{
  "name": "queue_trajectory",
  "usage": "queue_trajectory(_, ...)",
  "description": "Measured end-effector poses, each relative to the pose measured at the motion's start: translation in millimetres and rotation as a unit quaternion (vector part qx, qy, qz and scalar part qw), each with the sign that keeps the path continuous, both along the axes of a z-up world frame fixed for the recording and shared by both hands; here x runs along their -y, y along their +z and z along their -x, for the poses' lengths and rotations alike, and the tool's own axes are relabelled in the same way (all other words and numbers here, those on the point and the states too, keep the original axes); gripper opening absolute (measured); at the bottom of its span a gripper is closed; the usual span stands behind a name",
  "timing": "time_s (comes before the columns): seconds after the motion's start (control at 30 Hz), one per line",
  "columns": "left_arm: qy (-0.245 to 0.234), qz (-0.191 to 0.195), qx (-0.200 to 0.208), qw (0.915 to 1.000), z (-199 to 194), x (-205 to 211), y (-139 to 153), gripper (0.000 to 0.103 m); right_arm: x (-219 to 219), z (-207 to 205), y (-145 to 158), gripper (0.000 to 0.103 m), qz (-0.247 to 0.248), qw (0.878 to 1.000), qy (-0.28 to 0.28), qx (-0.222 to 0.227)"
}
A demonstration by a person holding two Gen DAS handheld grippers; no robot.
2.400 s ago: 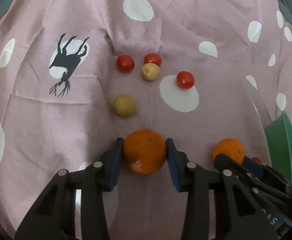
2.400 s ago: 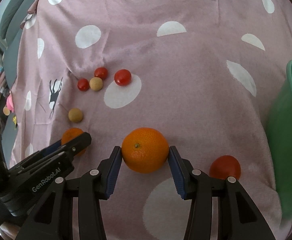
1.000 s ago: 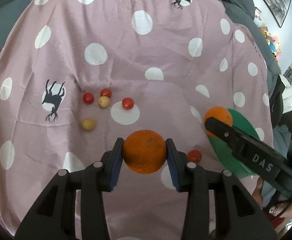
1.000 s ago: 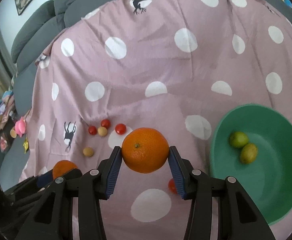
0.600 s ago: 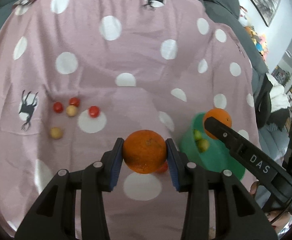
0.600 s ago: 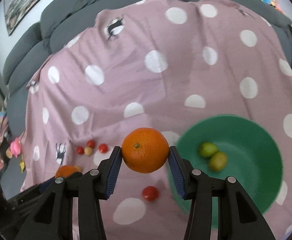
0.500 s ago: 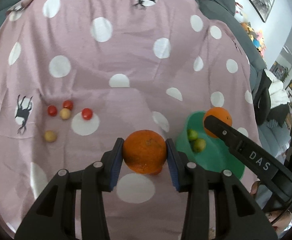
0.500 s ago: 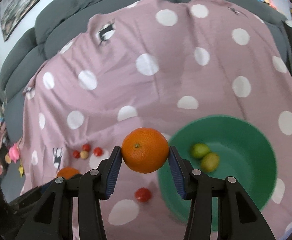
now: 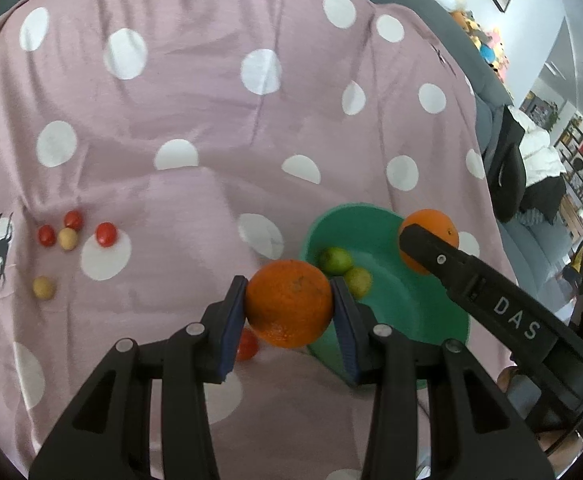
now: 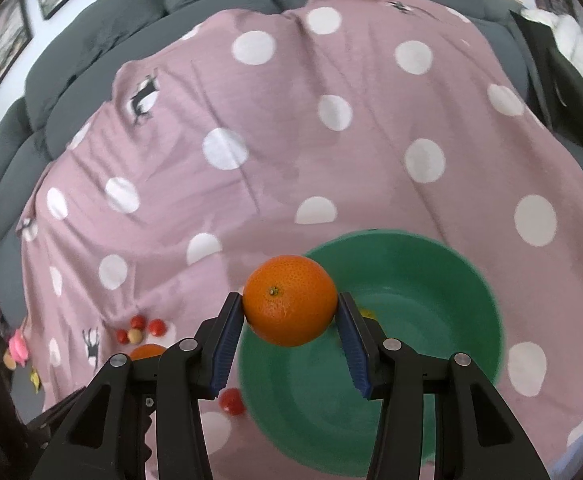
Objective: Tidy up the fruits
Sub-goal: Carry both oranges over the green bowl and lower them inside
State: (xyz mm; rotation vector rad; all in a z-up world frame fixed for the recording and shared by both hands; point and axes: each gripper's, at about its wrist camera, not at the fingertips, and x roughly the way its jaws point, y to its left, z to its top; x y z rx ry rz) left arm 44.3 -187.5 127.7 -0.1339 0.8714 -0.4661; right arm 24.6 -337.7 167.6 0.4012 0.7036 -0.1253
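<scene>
Now each gripper (image 9: 289, 304) (image 10: 290, 306) clamps orange (image 9: 289, 304) (image 10: 290, 300) above green bowl (image 10: 463, 280).

**Orange, green and red on a dotted mauve cloth**

The blanket (image 9: 211, 128) is dusty mauve with white polka dots and black deer silhouettes. Each black gripper with blue pads clamps an orange: left gripper (image 9: 289, 304), right gripper (image 10: 290, 300). Ahead of them the bowl (image 10: 431, 280) is mint green, holding two yellow-green limes (image 9: 335, 261). Left of the left gripper lie red cherry tomatoes (image 9: 106, 234) and tan round fruits (image 9: 44, 288).
</scene>
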Motion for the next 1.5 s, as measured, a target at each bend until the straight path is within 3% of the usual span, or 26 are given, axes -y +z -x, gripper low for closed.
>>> queue_trajectory(0.2, -0.022, -0.015, -0.006, 0.9996, -4, 26, -10, 0.041, 31, -1, -12, 0.049, -0.015, 0.999, -0.043, -0.018)
queue_trajectory(0.5, -0.032, -0.016, -0.02, 0.9992, -9, 51, -18, 0.041, 54, 1, -25, 0.049, -0.044, 0.997, -0.051, -0.031)
queue_trajectory(1.5, -0.045, -0.044, -0.041, 0.9972, -18, 82, -44, 0.041, 66, -7, -41, 0.05, -0.049, 0.995, -0.061, -0.067)
